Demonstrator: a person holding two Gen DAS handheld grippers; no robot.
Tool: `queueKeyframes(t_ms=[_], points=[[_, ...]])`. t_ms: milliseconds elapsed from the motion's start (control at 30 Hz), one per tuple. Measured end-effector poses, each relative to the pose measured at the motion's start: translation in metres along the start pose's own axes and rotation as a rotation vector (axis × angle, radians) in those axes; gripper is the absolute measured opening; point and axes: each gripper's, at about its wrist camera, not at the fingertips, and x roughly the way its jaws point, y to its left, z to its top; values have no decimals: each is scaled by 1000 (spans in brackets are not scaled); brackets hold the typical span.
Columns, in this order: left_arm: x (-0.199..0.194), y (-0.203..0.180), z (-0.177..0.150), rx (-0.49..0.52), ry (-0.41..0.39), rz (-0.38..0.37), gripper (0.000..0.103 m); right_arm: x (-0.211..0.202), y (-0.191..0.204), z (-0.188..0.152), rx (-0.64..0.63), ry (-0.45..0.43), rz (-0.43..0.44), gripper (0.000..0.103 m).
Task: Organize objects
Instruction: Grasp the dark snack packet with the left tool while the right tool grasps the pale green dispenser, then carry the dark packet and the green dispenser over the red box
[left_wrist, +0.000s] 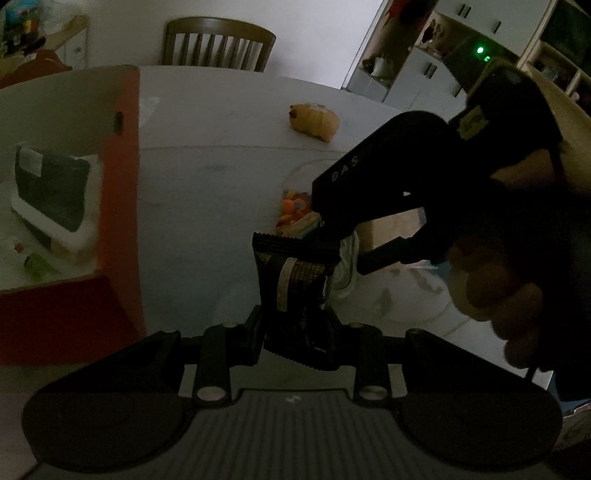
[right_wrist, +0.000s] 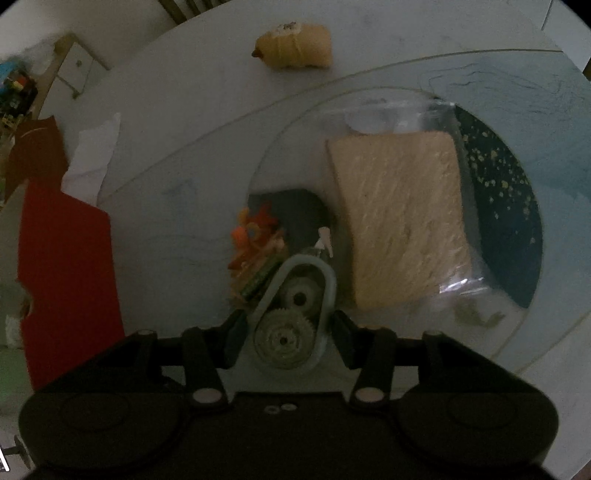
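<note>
I am looking down on a pale round surface (right_wrist: 192, 122) that is carrying everything here. A red box (left_wrist: 122, 206) with a white inside is sitting at its left edge, holding a dark flat device (left_wrist: 51, 195) and some small bits I cannot make out. A clear round plate (right_wrist: 436, 332) is lying toward the near right edge of the surface, and a tan sponge (right_wrist: 402, 221) in clear wrap is resting on it, over a dark speckled patch. A bread roll (right_wrist: 295, 46) is lying alone near the far edge, well apart from the plate. An orange toy (right_wrist: 255, 236) is sitting at the left rim of the plate. My left gripper (left_wrist: 295, 332) is holding a dark snack wrapper (left_wrist: 291, 280) upright, its jaws clamped on the lower part. My right gripper (right_wrist: 288, 332) is holding a pale blue gear toy (right_wrist: 291, 314) with its jaws closed on its sides, above the near rim of the plate.
</note>
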Motion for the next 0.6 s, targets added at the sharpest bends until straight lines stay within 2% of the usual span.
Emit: queueKeyframes(t_ms=[333, 600], points=[[-12, 15, -4, 27, 15, -19, 31, 15, 21, -11, -55, -14, -82, 53], [-24, 16, -3, 62, 13, -41, 31, 6, 18, -23, -91, -31, -58, 51]])
